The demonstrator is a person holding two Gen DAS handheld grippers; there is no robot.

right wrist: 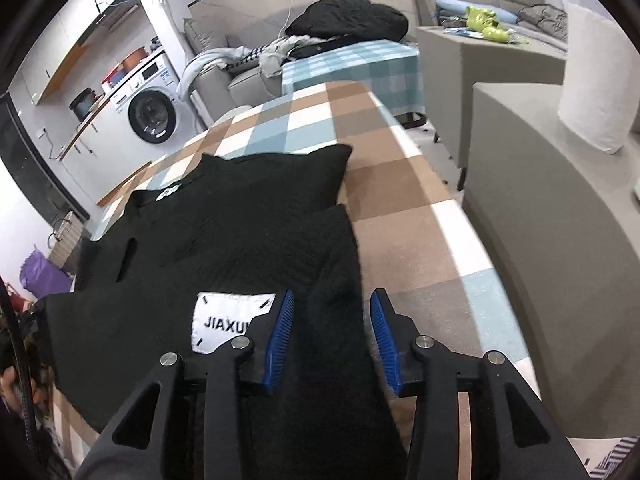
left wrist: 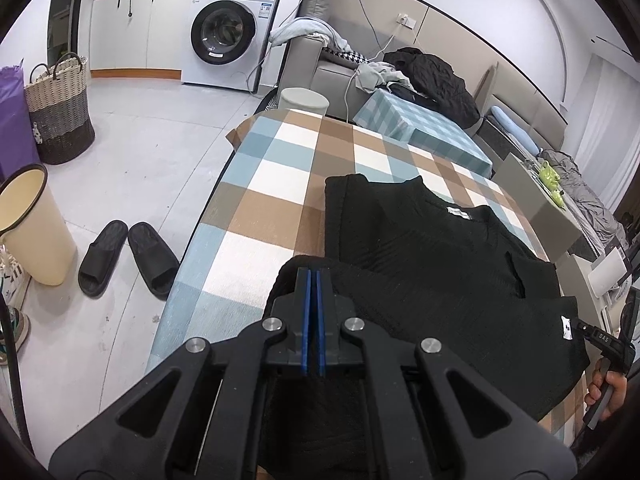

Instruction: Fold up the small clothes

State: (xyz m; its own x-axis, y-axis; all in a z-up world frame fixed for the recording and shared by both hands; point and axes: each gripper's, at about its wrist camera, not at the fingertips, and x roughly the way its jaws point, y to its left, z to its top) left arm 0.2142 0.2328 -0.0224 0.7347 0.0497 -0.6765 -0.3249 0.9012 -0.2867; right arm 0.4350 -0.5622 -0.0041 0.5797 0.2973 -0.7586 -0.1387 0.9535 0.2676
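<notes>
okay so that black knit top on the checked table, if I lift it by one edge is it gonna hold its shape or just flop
The black knit top will probably flop: its folded-over hem already drapes softly across the checked tablecloth. The ribbed knit looks fairly thick, so it may hang with some weight. The textured fabric likely won't slip from the left gripper, which is shut on an edge; the right gripper is open above it.

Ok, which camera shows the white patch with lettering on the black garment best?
The right wrist view: the white patch sits large and close beside the right gripper, its lettering partly readable, one corner hidden by a finger. The left wrist view shows it only as a small sliver at the black garment's edge.
</notes>
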